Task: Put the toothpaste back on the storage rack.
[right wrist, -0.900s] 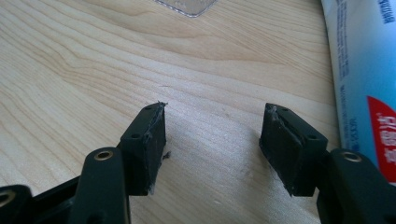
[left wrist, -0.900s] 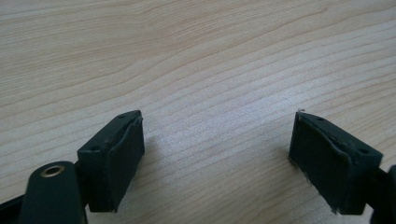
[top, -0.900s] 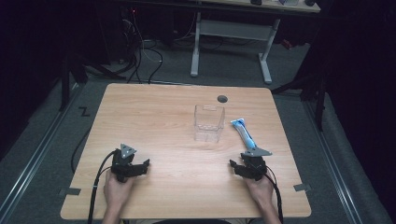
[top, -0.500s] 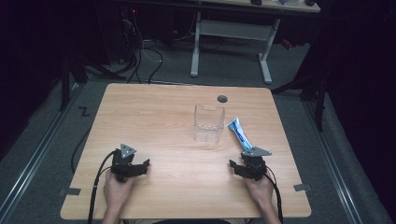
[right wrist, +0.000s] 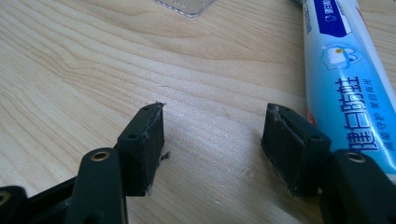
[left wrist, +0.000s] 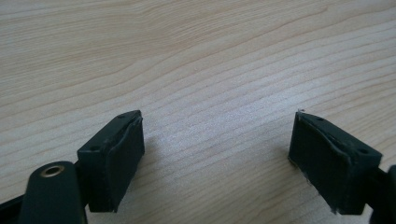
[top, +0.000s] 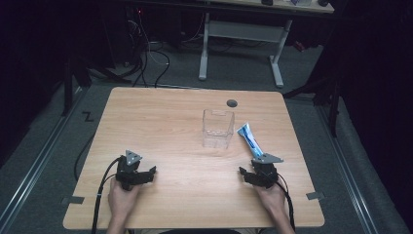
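Progress: nothing grasped yet; by my reading the work is at its very start, with the toothpaste tube (top: 250, 139) lying flat on the table (top: 165, 117) and the clear container (top: 217, 128) standing upright with nothing seen inside
Left to do: judged from the layout, the tube has to be picked up and probably set into the container; the whole of that remains
Right gripper (right wrist: 212, 128): jaws spread wide, holding nothing, resting low over bare wood at the near right of the table
Left gripper (left wrist: 217, 137): jaws likewise wide apart with nothing between them, bare wood grain beneath, well apart from both objects
Tube vs right jaws: in the right gripper view the tube (right wrist: 343, 70) runs along the outside of the right-hand jaw, just beside it, not between the two; whether it touches the jaw I cannot tell
Tube vs container: tube lies just to the right of the container, angled, near end toward the right gripper (top: 257, 175)
Container vs right jaws: a clear corner (right wrist: 184, 5) shows ahead, beyond the jaws
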`<state>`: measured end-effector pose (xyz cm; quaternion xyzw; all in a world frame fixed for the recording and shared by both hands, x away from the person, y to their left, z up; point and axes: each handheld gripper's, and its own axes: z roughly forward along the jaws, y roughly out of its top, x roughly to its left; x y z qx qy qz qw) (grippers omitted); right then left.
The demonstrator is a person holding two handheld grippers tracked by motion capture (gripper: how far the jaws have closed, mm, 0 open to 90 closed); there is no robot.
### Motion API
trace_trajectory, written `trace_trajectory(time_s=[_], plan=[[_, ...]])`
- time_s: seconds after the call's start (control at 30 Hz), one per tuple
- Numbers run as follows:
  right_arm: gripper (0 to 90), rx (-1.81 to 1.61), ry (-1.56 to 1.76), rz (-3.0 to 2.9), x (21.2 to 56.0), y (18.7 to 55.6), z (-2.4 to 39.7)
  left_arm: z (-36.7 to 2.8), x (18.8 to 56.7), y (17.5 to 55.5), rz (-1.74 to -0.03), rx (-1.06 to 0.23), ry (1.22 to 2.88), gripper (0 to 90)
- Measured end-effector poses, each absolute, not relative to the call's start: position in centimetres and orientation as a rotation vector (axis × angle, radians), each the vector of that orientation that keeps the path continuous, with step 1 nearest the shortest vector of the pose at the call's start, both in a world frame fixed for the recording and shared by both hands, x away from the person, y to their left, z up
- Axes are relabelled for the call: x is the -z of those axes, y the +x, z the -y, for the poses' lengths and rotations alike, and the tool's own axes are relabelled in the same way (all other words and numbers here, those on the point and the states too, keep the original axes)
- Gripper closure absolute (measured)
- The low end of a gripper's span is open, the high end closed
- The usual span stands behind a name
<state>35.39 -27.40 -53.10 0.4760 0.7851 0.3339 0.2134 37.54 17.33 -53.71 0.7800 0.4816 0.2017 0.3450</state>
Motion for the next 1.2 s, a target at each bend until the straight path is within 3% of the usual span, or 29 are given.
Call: trace_trajectory(time_s=[1.2], plan=[[48.5,-1.043,1.380,-2.077,50.9,32.7,30.4,-17.3,53.7,37.5,-1.250,-0.524,2.027,18.6]])
